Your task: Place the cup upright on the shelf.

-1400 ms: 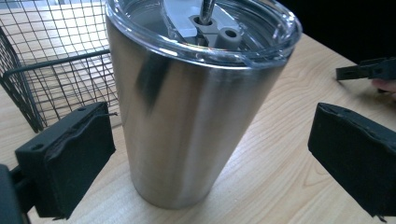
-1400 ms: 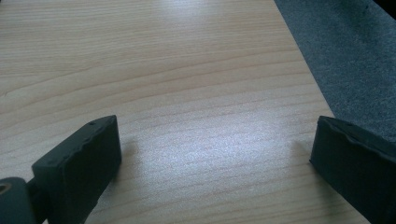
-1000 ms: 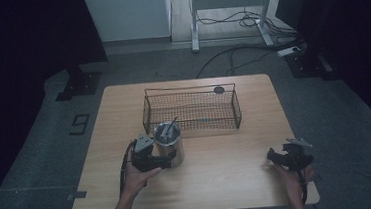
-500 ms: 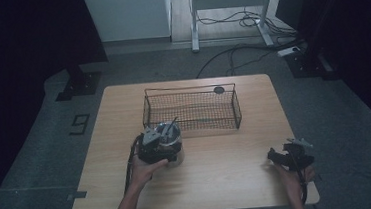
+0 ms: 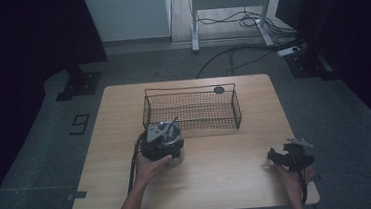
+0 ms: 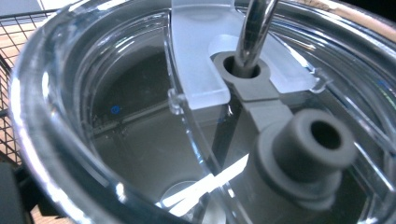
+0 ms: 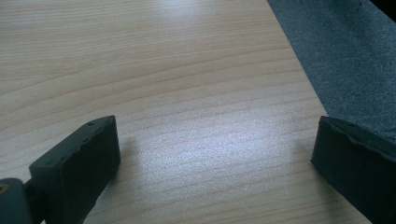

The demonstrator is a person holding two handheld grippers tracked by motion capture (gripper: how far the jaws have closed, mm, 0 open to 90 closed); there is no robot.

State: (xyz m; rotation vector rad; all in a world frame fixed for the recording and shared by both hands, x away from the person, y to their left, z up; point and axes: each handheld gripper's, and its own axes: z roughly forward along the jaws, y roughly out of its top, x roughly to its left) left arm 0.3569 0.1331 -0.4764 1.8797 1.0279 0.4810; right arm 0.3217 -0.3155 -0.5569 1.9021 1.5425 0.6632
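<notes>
Presently, notes at the bench.

Tumbler: a clear-lidded cup with a metal straw, standing upright on the table, just in front of the wire basket, near its left end.

Lid: transparent, seen close in the left gripper view; a frosted slider sits across it, a grey plug stands beside the straw hole, and the straw passes down through that hole.

Left gripper: I hold it right over the tumbler, so that from the high view it covers most of the cup. Its jaws have just been closing a little; I cannot tell from these views whether they stand apart or press on the cup.

Right gripper: I rest it low at the table's near right corner, well apart from the tumbler. My fingers here stand wide apart, with bare wood between them.

Basket: dark wire mesh, oblong, toward the far middle of the table.

Small dark disc: on the wood just behind the basket's right end.

Floor: grey carpet around the table.
</notes>
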